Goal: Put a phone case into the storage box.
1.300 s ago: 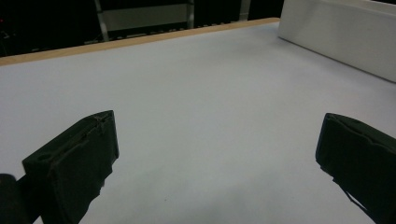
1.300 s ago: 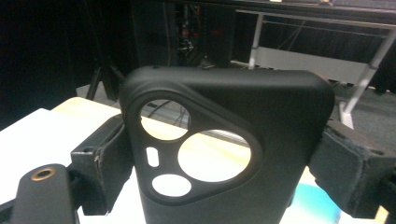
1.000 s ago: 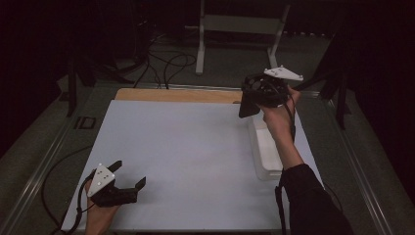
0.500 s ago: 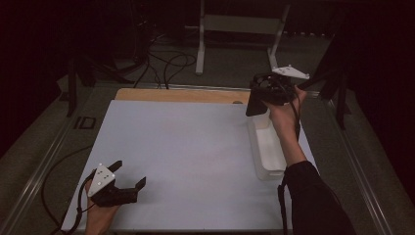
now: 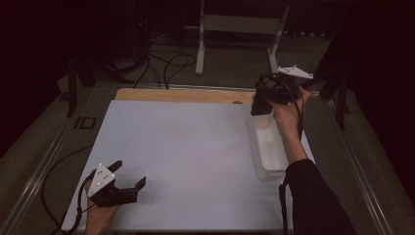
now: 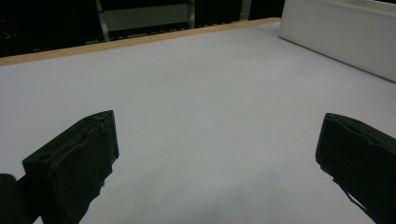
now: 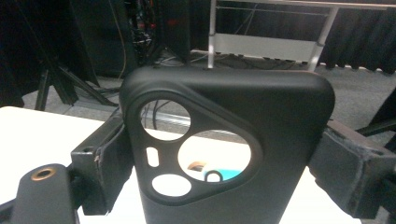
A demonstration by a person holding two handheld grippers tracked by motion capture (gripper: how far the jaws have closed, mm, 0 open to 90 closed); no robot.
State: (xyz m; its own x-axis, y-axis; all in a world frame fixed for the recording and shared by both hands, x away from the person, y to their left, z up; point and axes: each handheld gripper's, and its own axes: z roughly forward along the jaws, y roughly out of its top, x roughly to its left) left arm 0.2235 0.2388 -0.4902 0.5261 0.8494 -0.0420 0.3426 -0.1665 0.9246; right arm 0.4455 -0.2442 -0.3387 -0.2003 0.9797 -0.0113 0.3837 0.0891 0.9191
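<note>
Clamping from both sides, the two jaws of the right gripper (image 7: 224, 168) hold one black phone case (image 7: 229, 149) upright, its back toward the camera, with the big camera cutout and three smaller holes plain in the right gripper view. Through the cutout a bit of white surface and something small in orange and blue show, too small to tell. In the high view the same right gripper (image 5: 266, 100) hangs above the far end of the one white bin (image 5: 268, 152), which lies along the right side of the white table (image 5: 186, 147); the case (image 5: 260, 105) shows as a dark slab below the hand, over the bin's far end rather than in it.

The left gripper (image 6: 217, 158) has its two jaws spread wide with nothing between them (only bare tabletop lies ahead). In the high view this left gripper (image 5: 125, 186) rests low at the near left corner of the table, well apart from the bin. The left gripper view shows the bin's white wall (image 6: 341, 32) at the upper right.

Counted: two grippers, one case, one bin, one table.

Compared with half a second ago, the right gripper has hardly shifted, edging a little nearer to the bin's far end; a second ago it sat slightly farther left. The left gripper has stayed put.
</note>
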